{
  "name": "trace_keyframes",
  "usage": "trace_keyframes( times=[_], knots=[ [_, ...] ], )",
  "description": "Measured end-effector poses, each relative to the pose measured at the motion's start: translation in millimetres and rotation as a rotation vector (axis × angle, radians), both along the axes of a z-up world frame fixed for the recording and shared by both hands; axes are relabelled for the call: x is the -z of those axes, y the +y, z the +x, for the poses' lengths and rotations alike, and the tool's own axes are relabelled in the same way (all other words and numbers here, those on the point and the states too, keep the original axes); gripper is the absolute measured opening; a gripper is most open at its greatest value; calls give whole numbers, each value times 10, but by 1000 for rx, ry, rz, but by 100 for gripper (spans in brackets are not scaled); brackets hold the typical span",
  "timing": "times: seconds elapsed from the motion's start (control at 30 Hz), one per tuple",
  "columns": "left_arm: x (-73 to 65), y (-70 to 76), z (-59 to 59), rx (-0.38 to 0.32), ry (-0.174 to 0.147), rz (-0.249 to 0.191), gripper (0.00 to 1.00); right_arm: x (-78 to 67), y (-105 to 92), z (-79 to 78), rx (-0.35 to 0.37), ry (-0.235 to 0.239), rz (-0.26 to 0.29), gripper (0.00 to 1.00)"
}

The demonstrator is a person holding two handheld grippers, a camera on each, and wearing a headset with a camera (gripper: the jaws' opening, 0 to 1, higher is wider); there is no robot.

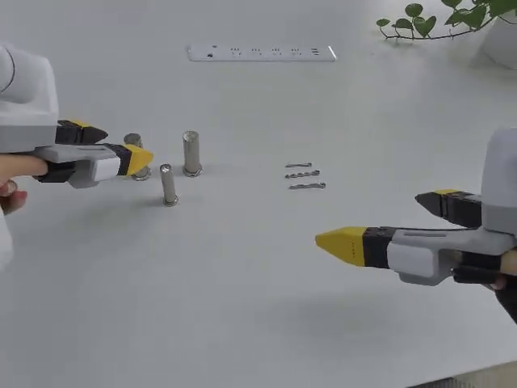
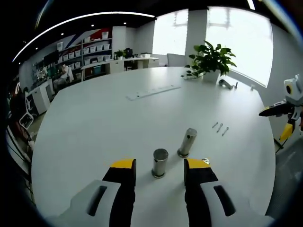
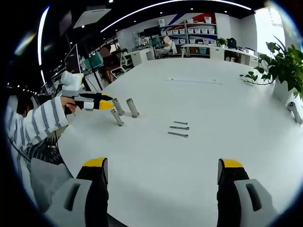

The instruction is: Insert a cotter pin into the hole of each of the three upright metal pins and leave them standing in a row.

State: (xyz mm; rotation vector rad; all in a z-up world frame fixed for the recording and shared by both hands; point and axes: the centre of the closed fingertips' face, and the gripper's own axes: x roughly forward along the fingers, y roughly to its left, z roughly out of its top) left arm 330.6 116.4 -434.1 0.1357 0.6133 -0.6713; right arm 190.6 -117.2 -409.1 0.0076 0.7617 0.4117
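Early stage, prob the first reach: no cotter pin in any hole yet, as far as visible. Three metal pins (image 1: 191,153) upright in a loose cluster toward the left edge of the tabletop (image 1: 242,307), more triangle than row: one thin, two thicker. Three cotter pins (image 1: 302,175) flat, side by side, nr the tabletop's middle, well apart from the cluster. Along the far edge a power strip (image 1: 262,53), at the far right corner a plant (image 1: 440,20), both out of the way.

Open jaws on the left gripper (image 1: 125,147), nothing held. In the left gripper view, the nearest pin (image 2: 160,162) upright btwn the two yellow tips; touching or not, can't tell. Just beyond it a second pin (image 2: 187,142), and a third pin (image 2: 205,161) half hidden behind one jaw. Wide-open jaws on the right gripper (image 1: 371,220) as well, empty, low over the near right part of the tabletop, well short of the cotter pins.

Step in hand, by the look of it: steadying the nearest pin w/ the left gripper. Next, prob: close gently on the shaft w/o tipping it or nudging the neighbours just beside. Then right gripper over to a cotter pin, pinch at the head end, lift clear of the flat surface; fiddly, thin wire, little to grab. After that, line the legs up w/ the cross-hole; hole itself too small to make out here, so maybe a turn of the pin first
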Motion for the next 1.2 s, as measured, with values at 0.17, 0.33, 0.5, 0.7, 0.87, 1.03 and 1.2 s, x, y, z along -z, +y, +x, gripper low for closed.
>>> trace_keyframes(
  times=[0.17,0.33,0.5,0.7,0.87,1.03,1.2],
  knots=[
    [64,-9,20,7,0,25,33,-7,1,6,-1,-1,2,95],
    [130,-36,36,-1,20,16,26,-4,-4,2,1,0,4,95],
    [202,-55,105,5,24,13,23,7,-15,-7,1,5,1,94],
    [311,-74,191,8,34,19,18,10,-24,-22,7,6,1,94],
    [384,-79,213,18,29,32,13,26,-42,-40,17,10,3,94],
    [377,-85,232,48,-15,71,11,41,-56,-47,25,13,5,94],
    [349,-66,248,23,-33,36,10,37,-55,-41,23,12,5,94]
  ],
)
